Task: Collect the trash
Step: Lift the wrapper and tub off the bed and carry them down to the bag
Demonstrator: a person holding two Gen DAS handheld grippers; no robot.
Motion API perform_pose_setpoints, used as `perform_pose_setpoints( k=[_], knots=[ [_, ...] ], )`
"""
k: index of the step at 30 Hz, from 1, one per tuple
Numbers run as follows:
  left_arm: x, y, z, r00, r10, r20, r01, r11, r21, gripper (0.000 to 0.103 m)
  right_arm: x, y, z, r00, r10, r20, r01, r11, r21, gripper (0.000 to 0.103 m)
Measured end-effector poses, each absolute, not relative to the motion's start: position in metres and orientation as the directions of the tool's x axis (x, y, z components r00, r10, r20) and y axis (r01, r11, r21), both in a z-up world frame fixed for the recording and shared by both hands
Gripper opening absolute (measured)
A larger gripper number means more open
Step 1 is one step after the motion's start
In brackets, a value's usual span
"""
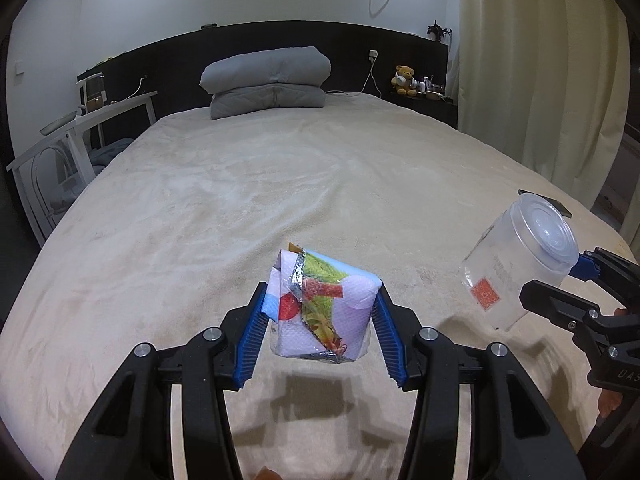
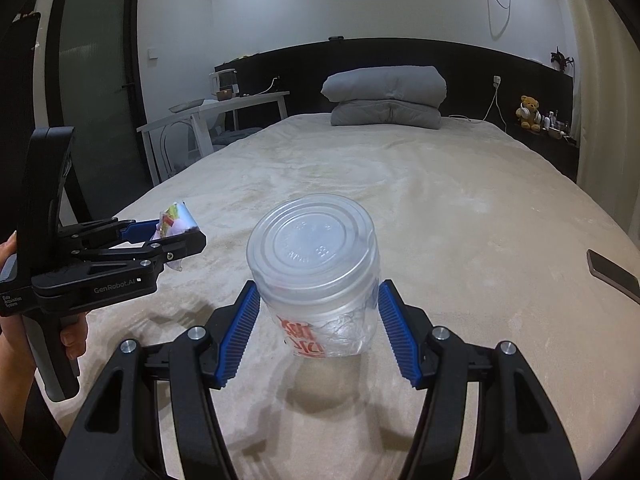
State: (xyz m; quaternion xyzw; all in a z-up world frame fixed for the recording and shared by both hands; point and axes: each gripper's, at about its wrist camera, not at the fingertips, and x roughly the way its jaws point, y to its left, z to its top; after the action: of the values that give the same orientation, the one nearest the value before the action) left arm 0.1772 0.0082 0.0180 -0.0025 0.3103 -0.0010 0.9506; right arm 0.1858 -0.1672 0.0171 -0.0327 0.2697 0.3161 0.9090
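My left gripper is shut on a colourful tissue pack wrapped in clear plastic and holds it above the beige bed. My right gripper is shut on a clear plastic cup with a lid and red print, tilted with the lid toward the far end of the bed. The cup also shows at the right of the left wrist view, held by the right gripper. The left gripper with the pack shows at the left of the right wrist view.
A dark phone lies on the bed at the right. Grey folded bedding sits at the headboard. A white desk stands left of the bed. A shelf with a teddy bear and a curtain are on the right.
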Motion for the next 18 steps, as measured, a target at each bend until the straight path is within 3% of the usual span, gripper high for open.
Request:
perform_pose_setpoints(
  k=[7, 18],
  knots=[
    [0.132, 0.005, 0.010, 0.783, -0.036, -0.621, 0.003, 0.998, -0.055, 0.050, 0.143, -0.186, 0.011, 0.648, 0.567, -0.508, -0.585, 0.798, 0.145, 0.061],
    [0.054, -0.017, 0.004, 0.774, -0.032, -0.633, 0.019, 0.999, -0.027, 0.050, 0.065, -0.222, 0.001, 0.624, 0.598, -0.503, -0.601, 0.778, 0.180, 0.061]
  ],
)
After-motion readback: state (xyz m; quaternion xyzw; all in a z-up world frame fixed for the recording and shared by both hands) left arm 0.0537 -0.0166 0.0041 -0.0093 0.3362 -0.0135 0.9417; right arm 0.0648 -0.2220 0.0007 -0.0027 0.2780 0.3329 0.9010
